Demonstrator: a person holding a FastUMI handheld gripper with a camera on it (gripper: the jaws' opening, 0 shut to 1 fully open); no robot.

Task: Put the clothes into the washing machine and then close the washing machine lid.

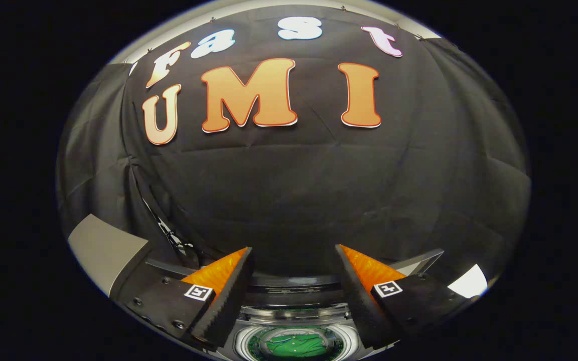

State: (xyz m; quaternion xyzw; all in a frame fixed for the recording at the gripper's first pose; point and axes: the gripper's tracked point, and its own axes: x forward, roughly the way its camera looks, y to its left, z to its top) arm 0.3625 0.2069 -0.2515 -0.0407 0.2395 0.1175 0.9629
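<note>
Two fingers of the hand-held gripper [294, 281] spread wide, empty, above green clothes [296, 346].

Green garment [296, 346] inside the washing machine [294, 313] drum (lid up)

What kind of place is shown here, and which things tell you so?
Probably a staged booth for a laundry task, not a real home: a black cloth wall hangs behind, and a top-loading washing machine stands below the open gripper, with a green garment in its drum.
</note>
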